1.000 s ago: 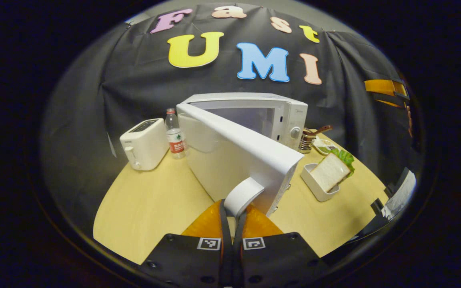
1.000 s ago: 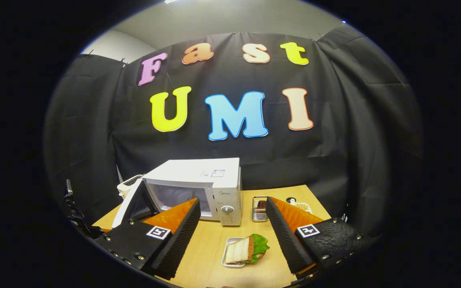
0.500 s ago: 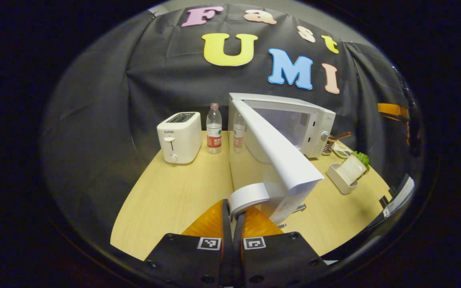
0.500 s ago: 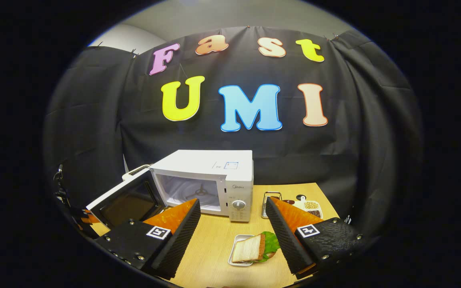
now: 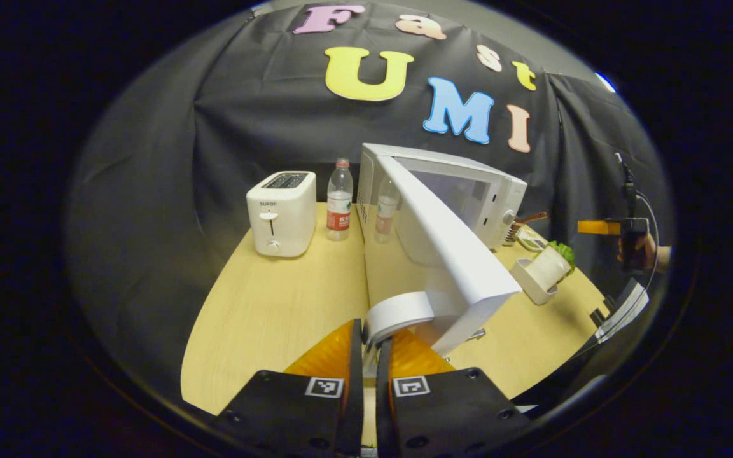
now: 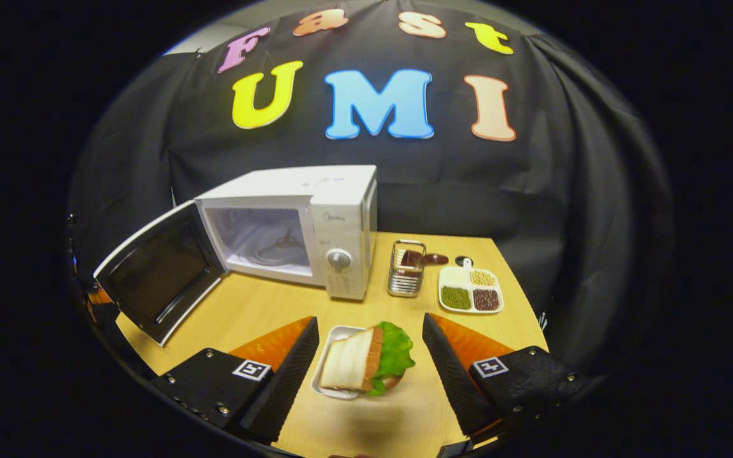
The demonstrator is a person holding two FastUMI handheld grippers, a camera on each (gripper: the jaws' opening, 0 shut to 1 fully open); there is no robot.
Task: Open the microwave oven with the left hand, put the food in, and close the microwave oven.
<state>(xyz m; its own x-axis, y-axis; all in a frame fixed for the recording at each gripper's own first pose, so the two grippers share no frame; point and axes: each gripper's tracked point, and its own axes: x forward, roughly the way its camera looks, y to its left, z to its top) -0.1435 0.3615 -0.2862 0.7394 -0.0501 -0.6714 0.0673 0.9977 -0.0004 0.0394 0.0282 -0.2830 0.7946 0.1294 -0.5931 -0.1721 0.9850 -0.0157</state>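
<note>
The white microwave [image 6: 303,216] stands at the back of the table with its door [image 6: 156,273] swung wide and the cavity [image 6: 261,235] bare. In the left gripper view my left gripper [image 5: 369,332] is shut on the curved white door handle [image 5: 398,313], and the door's edge [image 5: 455,254] runs away from it. A sandwich with lettuce [image 6: 369,359] lies in a small white tray [image 6: 327,356]. My right gripper [image 6: 369,323] stands open, a finger on each side of the sandwich without touching it. Far right in the left gripper view, a hand holds the right gripper [image 5: 618,230].
A white toaster [image 5: 280,213] and a water bottle [image 5: 339,200] stand left of the microwave. A metal utensil holder [image 6: 406,277] and a divided plate of beans [image 6: 470,289] sit to its right. Black cloth walls the wooden table [image 6: 258,312].
The door has swung further open with my left gripper on its handle. My right gripper has moved forward and down, bringing the sandwich between its open fingers.
</note>
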